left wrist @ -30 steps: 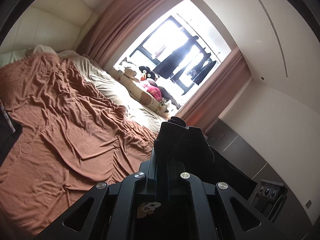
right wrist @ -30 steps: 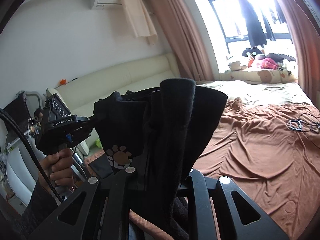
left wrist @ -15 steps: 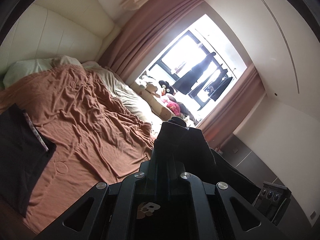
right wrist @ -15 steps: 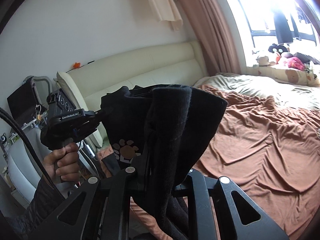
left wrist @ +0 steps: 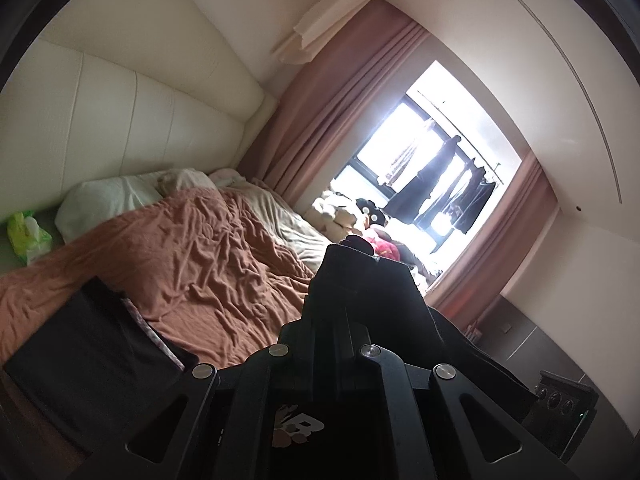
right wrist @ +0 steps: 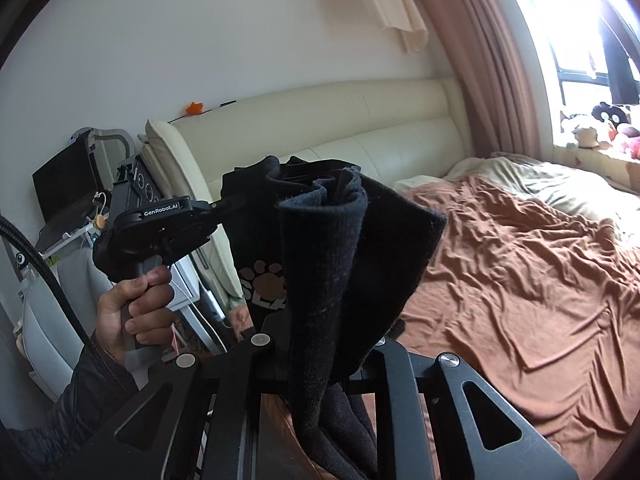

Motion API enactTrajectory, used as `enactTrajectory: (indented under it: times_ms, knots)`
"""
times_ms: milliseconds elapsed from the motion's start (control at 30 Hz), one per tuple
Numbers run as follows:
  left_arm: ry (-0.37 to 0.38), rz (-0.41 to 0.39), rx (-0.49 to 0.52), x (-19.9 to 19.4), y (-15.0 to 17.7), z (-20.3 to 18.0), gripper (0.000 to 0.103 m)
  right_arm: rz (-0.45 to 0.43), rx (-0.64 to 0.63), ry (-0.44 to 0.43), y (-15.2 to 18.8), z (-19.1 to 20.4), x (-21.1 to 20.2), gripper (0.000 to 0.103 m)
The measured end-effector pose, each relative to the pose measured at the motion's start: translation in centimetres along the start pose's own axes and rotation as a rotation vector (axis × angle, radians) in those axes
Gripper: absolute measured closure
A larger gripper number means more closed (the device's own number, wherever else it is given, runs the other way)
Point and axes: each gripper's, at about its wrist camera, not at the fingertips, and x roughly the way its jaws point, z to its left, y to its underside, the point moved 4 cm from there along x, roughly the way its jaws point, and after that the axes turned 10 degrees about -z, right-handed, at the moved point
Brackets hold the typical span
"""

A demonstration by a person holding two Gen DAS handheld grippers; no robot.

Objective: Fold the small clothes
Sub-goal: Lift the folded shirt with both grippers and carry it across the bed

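Observation:
A black garment (right wrist: 360, 264) with a brown paw print (right wrist: 266, 280) hangs in the air between both grippers, above the near edge of the bed. In the right wrist view it is bunched over my right gripper (right wrist: 324, 216), which is shut on it; the fingertips are hidden by cloth. To the left, a person's hand (right wrist: 132, 308) holds my left gripper (right wrist: 234, 202), shut on the garment's far edge. In the left wrist view the same black garment (left wrist: 360, 292) covers the left gripper (left wrist: 356, 256). The right gripper's body (left wrist: 560, 408) shows at the lower right.
A bed with a rumpled brown sheet (left wrist: 208, 264) fills the middle. Folded dark clothes (left wrist: 88, 344) lie on its near left corner. A cream headboard (right wrist: 360, 120), pillow (left wrist: 104, 200), green tissue pack (left wrist: 28, 236) and stuffed toys (left wrist: 352, 216) by the window surround it.
Both grippers have swung sideways along the bed toward the headboard, still carrying the black garment. The folded dark clothes and the pillow have come into the left wrist view.

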Motion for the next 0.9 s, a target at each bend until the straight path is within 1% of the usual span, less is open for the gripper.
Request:
enactTrajectory:
  times_ms: [167,200,400,667,900]
  knots:
    - [-0.051,-0.033,0.021,-1.6,-3.2,3.1,0.097,0.012,-0.014,-0.048,-0.5,0.9,3.1,0.091]
    - [-0.074,-0.041,0.033,-2.1,-4.0,3.8,0.097,0.013,-0.015,-0.06,-0.4,1.1,3.6,0.091]
    - [-0.161,-0.057,0.061,-3.8,-6.5,7.2,0.097,0.035,-0.014,-0.13,0.3,2.4,6.8,0.091]
    - [-0.265,-0.073,0.085,-6.5,-8.4,10.7,0.097,0.076,-0.021,-0.21,1.2,4.0,11.1,0.092]
    - [-0.323,-0.082,0.085,-7.0,-9.2,13.0,0.097,0.096,-0.022,-0.26,2.0,4.5,12.3,0.091]
